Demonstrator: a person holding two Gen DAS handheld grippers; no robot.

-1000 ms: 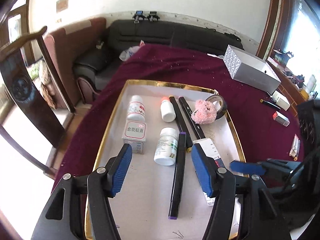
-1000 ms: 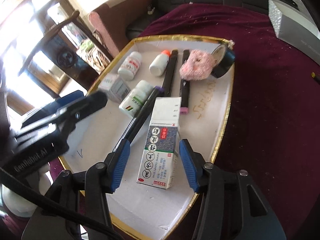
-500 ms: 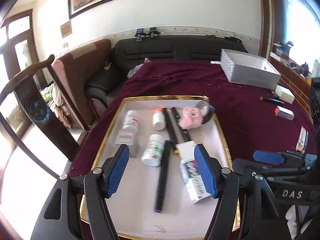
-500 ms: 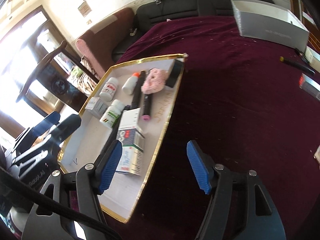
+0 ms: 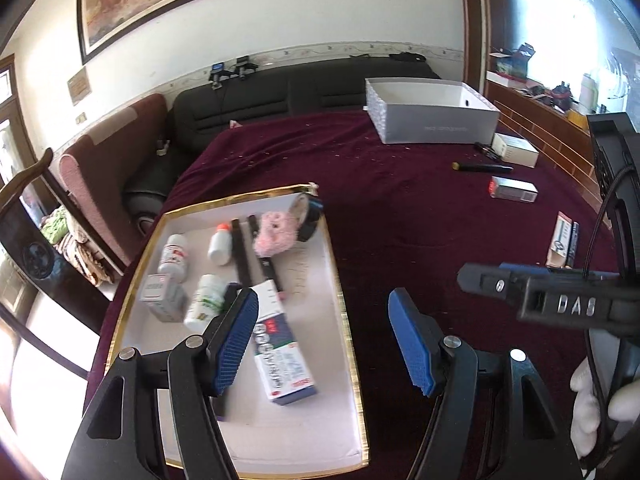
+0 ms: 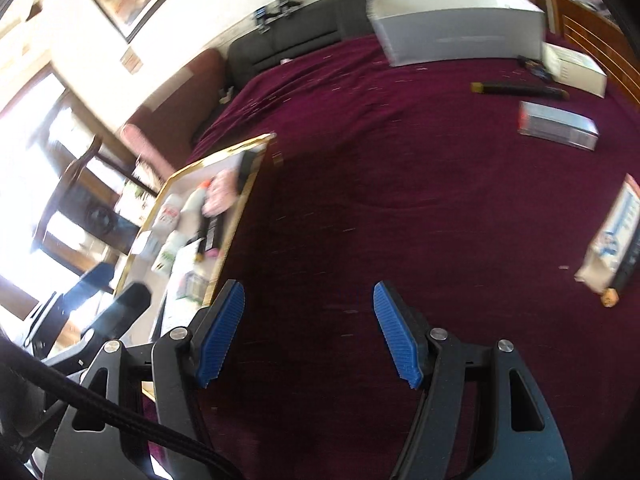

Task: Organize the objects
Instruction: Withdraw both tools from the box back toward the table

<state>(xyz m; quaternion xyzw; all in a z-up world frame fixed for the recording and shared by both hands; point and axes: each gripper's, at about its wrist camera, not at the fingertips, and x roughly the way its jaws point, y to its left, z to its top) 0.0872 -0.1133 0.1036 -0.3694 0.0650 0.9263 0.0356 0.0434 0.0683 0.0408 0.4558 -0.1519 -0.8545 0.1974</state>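
Right tongs off tray; three bottles.

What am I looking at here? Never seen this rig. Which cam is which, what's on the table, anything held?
No robot arm: a person holds a two-finger tool in each hand, each with a fisheye camera looking forward along its blue-padded fingers.

The left wrist view shows the left tool open and empty above a gold-rimmed tray. The right tool shows at that picture's right side.

The right wrist view shows the right tool, also open and empty, over the maroon tablecloth.

In the tray lie pill bottles, black markers, a pink plush, a tape roll and a medicine carton. Out on the cloth are a grey open box, another marker and small cartons.
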